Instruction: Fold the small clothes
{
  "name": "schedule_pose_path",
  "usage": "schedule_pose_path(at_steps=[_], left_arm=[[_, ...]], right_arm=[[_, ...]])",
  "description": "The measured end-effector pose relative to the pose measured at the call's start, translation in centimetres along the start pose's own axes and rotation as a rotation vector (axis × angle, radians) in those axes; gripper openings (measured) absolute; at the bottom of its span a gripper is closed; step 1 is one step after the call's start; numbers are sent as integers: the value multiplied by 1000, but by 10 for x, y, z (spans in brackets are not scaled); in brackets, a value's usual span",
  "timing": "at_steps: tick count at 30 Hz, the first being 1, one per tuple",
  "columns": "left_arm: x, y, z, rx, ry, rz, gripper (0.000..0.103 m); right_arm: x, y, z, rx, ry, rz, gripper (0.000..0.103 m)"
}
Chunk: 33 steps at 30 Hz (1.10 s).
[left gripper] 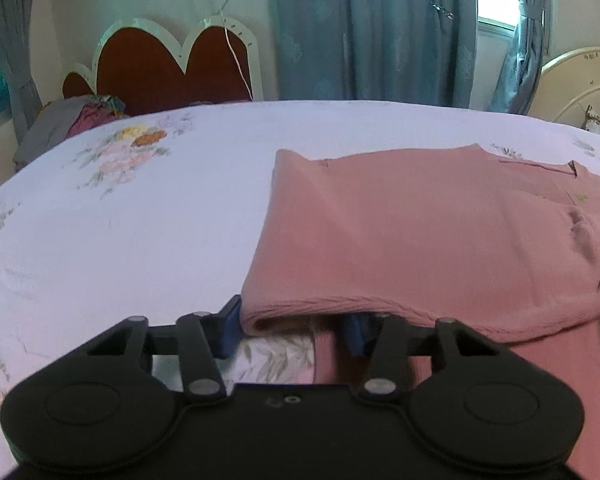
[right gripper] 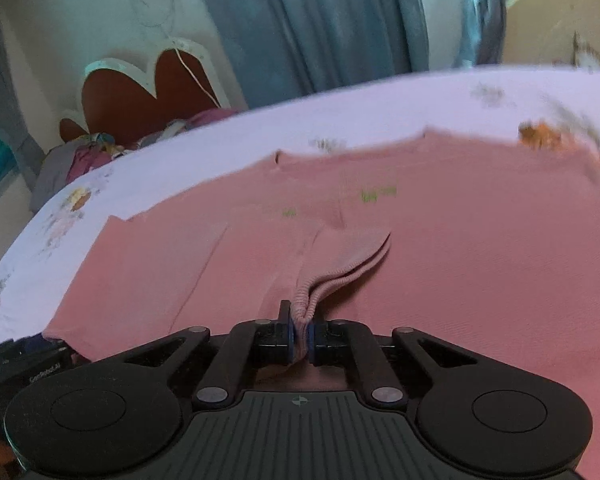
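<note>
A pink garment (left gripper: 420, 232) lies folded on the flowered bed sheet (left gripper: 140, 220). My left gripper (left gripper: 292, 332) is at its near left corner with jaws apart. The left blue finger (left gripper: 230, 326) stands just beside the folded edge, and the right finger (left gripper: 354, 334) is partly hidden under the hem. The corner lies between them, and I see no pad pressing on it. In the right wrist view the pink garment (right gripper: 460, 260) fills the middle. My right gripper (right gripper: 300, 340) is shut on a ribbed hem (right gripper: 340, 272), which rises in a pinched ridge from the cloth.
A red and white headboard (left gripper: 148, 72) and a pile of mixed clothes (left gripper: 84, 116) are at the far left of the bed. Blue-grey curtains (left gripper: 360, 32) hang behind. A round cream fan (left gripper: 572, 80) stands at the right. A black device with lettering (right gripper: 24, 360) sits at the lower left.
</note>
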State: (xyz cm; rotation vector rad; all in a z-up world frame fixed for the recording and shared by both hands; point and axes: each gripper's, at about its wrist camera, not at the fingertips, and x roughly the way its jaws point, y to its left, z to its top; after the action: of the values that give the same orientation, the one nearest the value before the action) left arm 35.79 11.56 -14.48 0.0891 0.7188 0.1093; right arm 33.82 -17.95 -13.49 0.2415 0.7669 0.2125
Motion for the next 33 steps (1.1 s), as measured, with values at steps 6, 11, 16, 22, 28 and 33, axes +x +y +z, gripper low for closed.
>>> schedule_pose_path(at_steps=[6, 11, 16, 22, 28, 33], left_arm=[[-1, -4, -1, -3, -3, 7, 40], [-4, -14, -3, 30, -19, -4, 14], [-5, -14, -5, 8, -21, -6, 11], [-13, -8, -5, 10, 7, -44, 15], [-35, 16, 3, -78, 23, -77, 27], [-31, 6, 27, -120, 6, -125, 27]], right_arm=[[-31, -11, 21, -161, -139, -116, 5], [-36, -37, 21, -164, -151, -180, 5], [-14, -74, 0, -43, 33, -147, 6], [-22, -87, -6, -32, 29, -178, 6], [-35, -91, 17, -19, -52, -204, 6], [-16, -81, 25, -43, -42, -184, 6]])
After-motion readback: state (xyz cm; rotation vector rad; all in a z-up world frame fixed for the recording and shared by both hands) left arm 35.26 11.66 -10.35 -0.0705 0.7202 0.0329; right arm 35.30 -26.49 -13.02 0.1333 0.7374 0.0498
